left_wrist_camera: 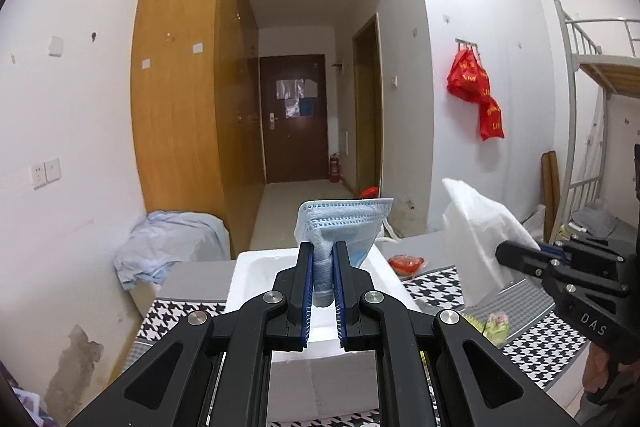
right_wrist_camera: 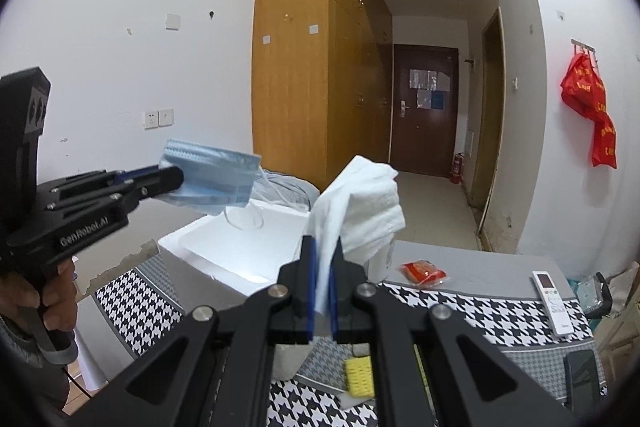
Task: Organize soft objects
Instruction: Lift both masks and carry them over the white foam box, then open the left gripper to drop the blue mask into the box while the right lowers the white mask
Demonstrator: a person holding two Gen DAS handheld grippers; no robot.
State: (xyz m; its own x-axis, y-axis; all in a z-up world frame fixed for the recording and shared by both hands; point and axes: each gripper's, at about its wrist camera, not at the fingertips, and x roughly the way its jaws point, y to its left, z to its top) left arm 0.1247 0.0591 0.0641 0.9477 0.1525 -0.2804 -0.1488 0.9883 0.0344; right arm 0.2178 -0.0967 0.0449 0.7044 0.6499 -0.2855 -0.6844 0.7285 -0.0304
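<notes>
Above the white foam box [right_wrist_camera: 224, 247], left claw [left_wrist_camera: 323, 263] pinches a blue mask [left_wrist_camera: 340, 223], right claw [right_wrist_camera: 323, 267] a white towel [right_wrist_camera: 360, 203].

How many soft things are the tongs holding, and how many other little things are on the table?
Blue masks: 1, the mask in the left tongs
White towels: 1, the towel in the right tongs
Yellow sponges: 1, the sponge
Red packets: 1, the packet
White remotes: 1, the remote
Total: 5
</notes>
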